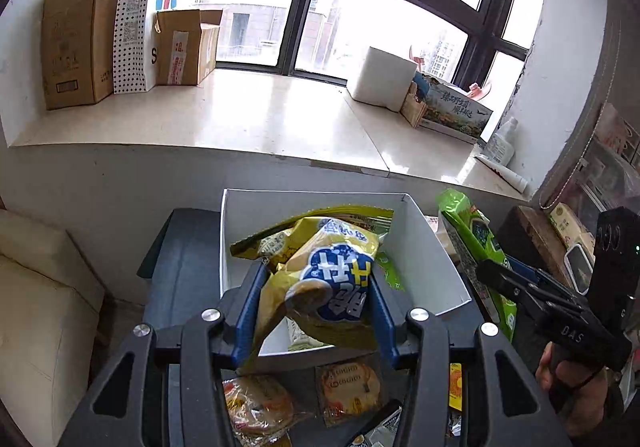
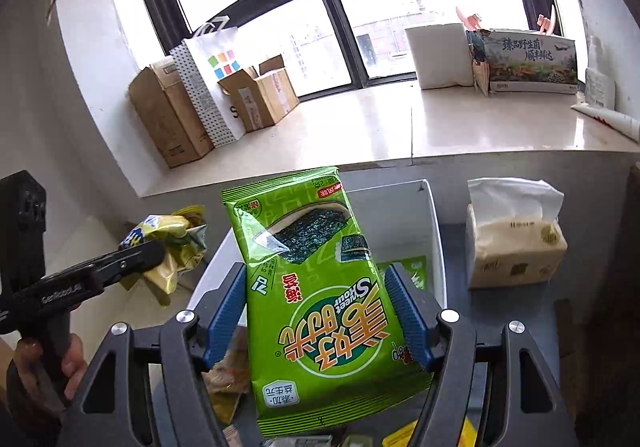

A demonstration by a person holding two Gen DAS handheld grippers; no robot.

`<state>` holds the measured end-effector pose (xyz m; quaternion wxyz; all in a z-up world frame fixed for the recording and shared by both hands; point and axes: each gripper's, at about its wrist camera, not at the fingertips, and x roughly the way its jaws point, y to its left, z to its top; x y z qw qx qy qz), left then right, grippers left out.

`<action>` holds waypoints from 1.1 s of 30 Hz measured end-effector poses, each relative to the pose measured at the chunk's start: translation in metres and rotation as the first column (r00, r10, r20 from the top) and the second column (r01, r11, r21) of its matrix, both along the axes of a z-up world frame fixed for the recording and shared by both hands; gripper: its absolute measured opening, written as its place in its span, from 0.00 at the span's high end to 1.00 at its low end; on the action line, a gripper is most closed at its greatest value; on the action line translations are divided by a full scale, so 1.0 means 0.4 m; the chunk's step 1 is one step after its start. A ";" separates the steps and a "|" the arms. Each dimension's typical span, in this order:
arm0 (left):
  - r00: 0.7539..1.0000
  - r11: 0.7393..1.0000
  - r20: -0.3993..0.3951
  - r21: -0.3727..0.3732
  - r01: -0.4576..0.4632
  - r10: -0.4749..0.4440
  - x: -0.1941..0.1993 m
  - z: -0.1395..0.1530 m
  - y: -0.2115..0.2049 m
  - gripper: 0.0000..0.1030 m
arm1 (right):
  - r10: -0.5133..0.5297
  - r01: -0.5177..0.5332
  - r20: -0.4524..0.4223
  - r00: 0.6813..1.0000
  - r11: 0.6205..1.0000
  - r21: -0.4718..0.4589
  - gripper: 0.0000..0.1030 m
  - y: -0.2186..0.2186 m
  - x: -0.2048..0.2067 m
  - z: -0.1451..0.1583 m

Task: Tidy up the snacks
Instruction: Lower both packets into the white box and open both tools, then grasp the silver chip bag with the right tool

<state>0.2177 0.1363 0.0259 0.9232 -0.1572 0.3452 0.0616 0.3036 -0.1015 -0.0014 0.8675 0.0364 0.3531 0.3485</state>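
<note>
Snacks are being held by both tools: the left gripper (image 1: 316,303) is clamping a yellow snack bag (image 1: 320,279) with a blue and white label between its blue jaws, the bag hanging just above the near end of a white box (image 1: 436,259). Nearest in the left wrist view, below those jaws, several small packets (image 1: 348,391) are lying on the dark bench (image 1: 184,271). Inside the white box, more yellow packs (image 1: 352,217) and a bit of green wrapper are lying piled up. The right gripper (image 2: 320,311) is squeezing a green seaweed pack (image 2: 316,299) between its jaws, the pack standing upright and tilted slightly, over the near edge of the same box (image 2: 434,231). In the left wrist view this green pack (image 1: 472,239) is showing just right of the box, with the right gripper (image 1: 516,283) reaching in from the right. In the right wrist view the left gripper (image 2: 120,263) with its yellow bag (image 2: 172,243) is sitting to the left. A tissue pack (image 2: 516,243) is standing on the bench right of the box. Farther back, a pale window ledge (image 1: 240,115) is carrying cardboard boxes (image 1: 76,39) and a dotted paper bag (image 1: 136,19) at far left, and a white block (image 1: 380,77) and a printed carton (image 1: 452,107) at far right, before the window.
</note>
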 end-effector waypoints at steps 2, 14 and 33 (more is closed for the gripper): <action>1.000 1.000 -0.021 0.006 -0.011 0.011 0.039 -0.029 0.009 0.48 | -0.035 0.034 -0.022 0.999 0.998 -0.044 0.28 0.026 0.062 -0.016; 1.000 1.000 -0.014 -0.002 -0.009 0.009 0.069 -0.120 0.037 0.00 | -0.091 0.094 -0.123 0.988 0.995 0.019 0.00 0.007 0.159 -0.099; 0.988 0.976 0.099 0.198 0.095 -0.116 -0.189 0.022 -0.074 0.00 | -0.006 -0.001 0.110 0.994 0.998 0.059 0.00 -0.125 -0.181 0.019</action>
